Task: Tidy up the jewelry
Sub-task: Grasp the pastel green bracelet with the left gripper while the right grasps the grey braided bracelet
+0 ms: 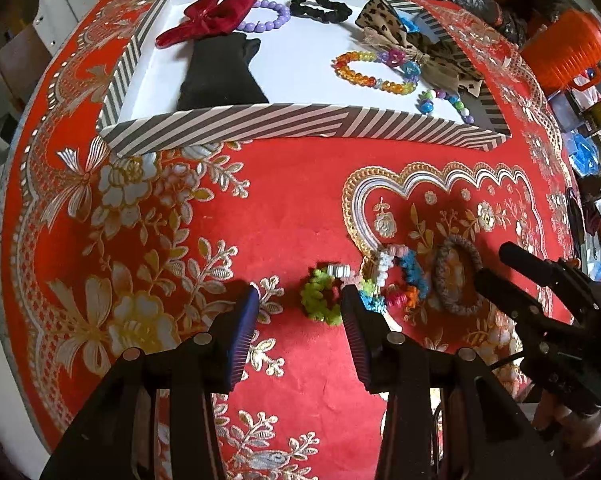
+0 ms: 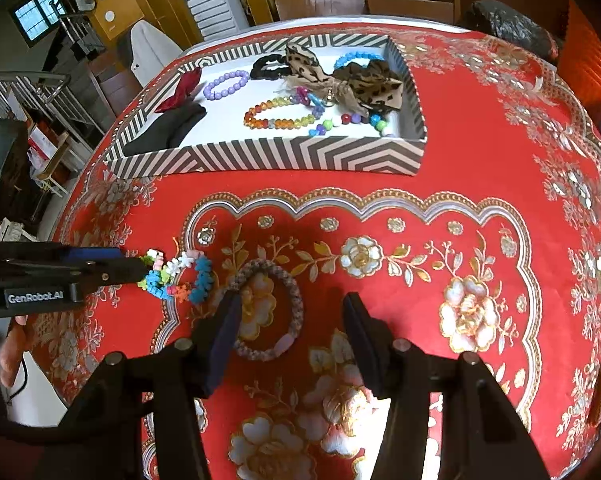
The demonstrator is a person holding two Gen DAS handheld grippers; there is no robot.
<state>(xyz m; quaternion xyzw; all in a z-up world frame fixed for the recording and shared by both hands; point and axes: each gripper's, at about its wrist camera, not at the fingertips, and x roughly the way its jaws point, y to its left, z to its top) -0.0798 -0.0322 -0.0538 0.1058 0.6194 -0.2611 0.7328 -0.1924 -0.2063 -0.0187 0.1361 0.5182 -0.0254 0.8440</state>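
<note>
Bracelets are lying loose on the red worktop point(image 1: 284, 216) in front of us: a multicolour bracelet point(image 1: 396, 280) and, just to its right, a grey braided band point(image 2: 270, 312).

We are holding the left hand-held gripper point(image 1: 300, 308) low over the cloth with its jaws spread wide, gripping nothing. The green end of the multicolour bracelet is sitting between its fingertips, and the right fingertip is overlapping the bracelet's blue part; we cannot tell whether it is touching.

We are holding the right hand-held gripper point(image 2: 290, 320) low as well, jaws wide apart and empty. Its left finger is crossing over the left side of the band, so that part of the ring is falling between the fingers while the far left arc is lying outside.

Farther back, a striped tray point(image 2: 268, 158) is sitting on the worktop, well apart from both grippers. It is carrying a red bow point(image 1: 212, 16), a black cloth point(image 1: 220, 76), a purple bracelet point(image 2: 225, 84), a black scrunchie point(image 1: 320, 6), a rainbow bracelet point(image 2: 280, 114), a leopard bow point(image 2: 364, 84) and a string of mixed beads point(image 2: 352, 122).

An orange container point(image 1: 564, 50) is standing beyond the worktop's right edge.
</note>
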